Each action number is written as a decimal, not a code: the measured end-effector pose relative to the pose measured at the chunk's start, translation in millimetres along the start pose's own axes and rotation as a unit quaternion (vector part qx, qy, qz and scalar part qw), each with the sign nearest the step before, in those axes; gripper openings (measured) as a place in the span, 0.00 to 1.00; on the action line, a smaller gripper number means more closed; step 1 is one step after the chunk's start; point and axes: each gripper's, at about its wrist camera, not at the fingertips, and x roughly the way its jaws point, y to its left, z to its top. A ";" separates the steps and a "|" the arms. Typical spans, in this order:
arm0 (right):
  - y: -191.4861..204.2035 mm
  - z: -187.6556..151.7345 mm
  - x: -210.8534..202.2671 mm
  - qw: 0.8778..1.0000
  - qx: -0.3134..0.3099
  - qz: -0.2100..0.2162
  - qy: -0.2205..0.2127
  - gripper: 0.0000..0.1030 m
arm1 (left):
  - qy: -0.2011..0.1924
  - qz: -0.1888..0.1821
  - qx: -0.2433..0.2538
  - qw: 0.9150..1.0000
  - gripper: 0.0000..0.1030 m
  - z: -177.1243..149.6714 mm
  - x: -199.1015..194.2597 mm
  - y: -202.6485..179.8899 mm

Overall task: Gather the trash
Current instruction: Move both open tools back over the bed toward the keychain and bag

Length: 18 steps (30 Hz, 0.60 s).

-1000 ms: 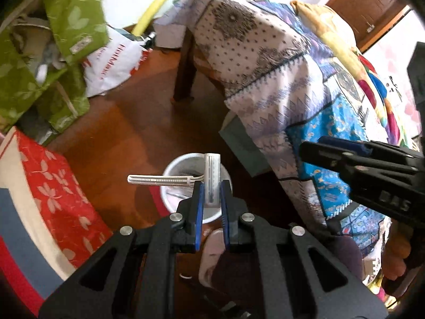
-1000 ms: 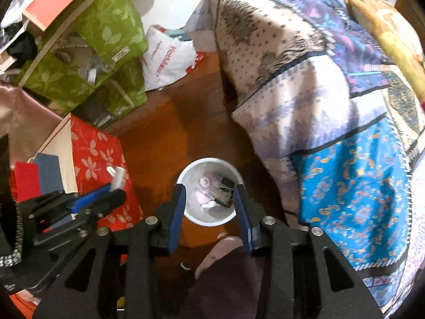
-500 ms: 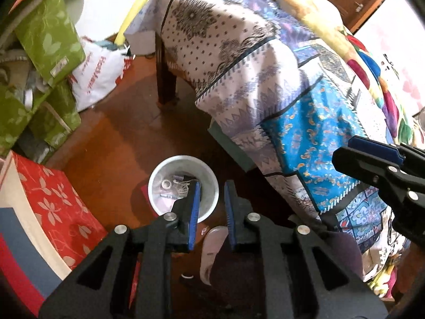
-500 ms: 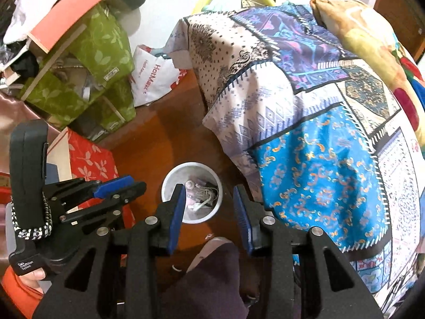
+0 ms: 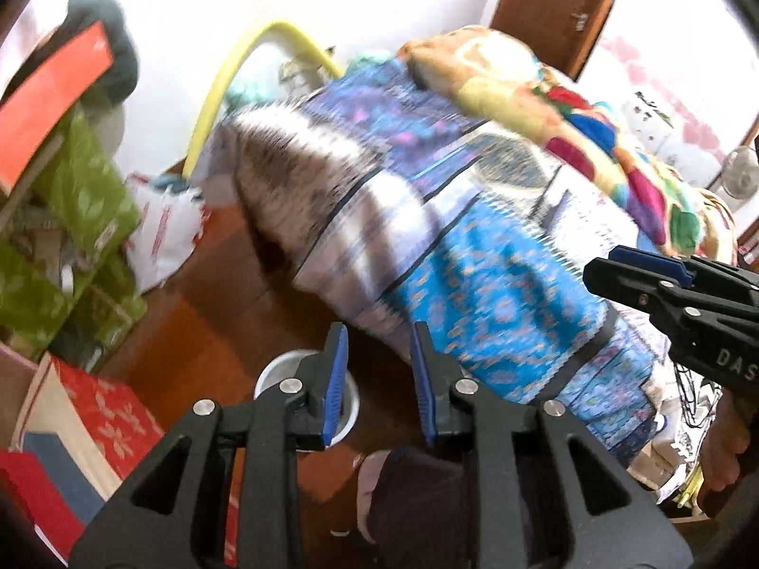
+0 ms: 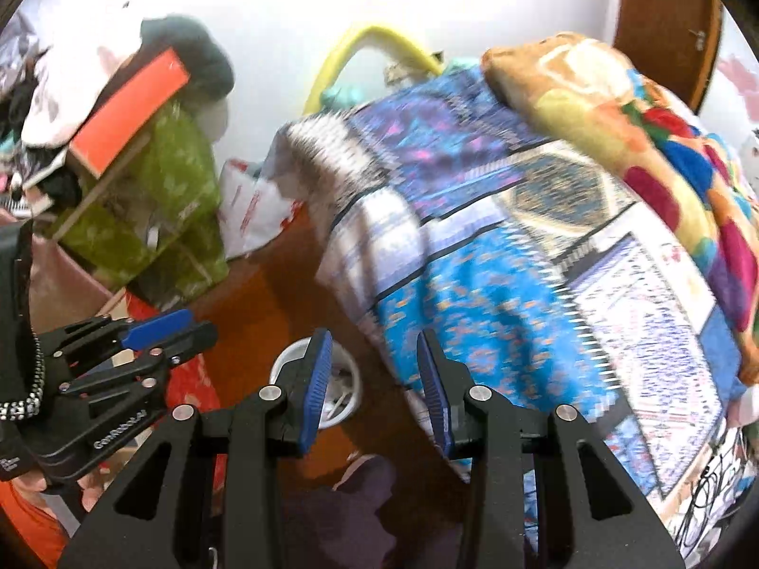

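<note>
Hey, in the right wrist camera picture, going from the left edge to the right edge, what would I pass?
The left gripper held open, green leaf-print bags, white plastic shopping bag with red print, white round trash bin on the floor, blue patterned patchwork bedsheet, colourful fleece blanket.

Both wrist views look forward and down from above the floor [image 5: 227, 294], side by side; each shares the bin [image 5: 284, 365], bed [image 6: 522, 256] and green bags [image 6: 180, 180].

Black claw [image 5: 379, 384] frames (silver screws), blue pads [image 6: 315, 386].
</note>
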 end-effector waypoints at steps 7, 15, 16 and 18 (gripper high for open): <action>-62.0 1.5 -47.2 0.997 0.037 -0.037 -0.052 0.33 | -0.030 -0.027 0.042 0.998 0.36 34.1 -2.8 -65.2; -143.6 -2.7 -85.7 0.987 0.095 -0.087 -0.093 0.35 | -0.025 -0.064 0.097 0.993 0.39 68.1 23.8 -147.9; -155.1 -3.5 -88.6 0.985 0.104 -0.094 -0.096 0.37 | -0.022 -0.070 0.102 0.992 0.39 72.1 28.2 -156.9; -175.4 -5.6 -93.2 0.982 0.118 -0.105 -0.102 0.39 | -0.018 -0.079 0.114 0.990 0.39 80.9 38.7 -178.1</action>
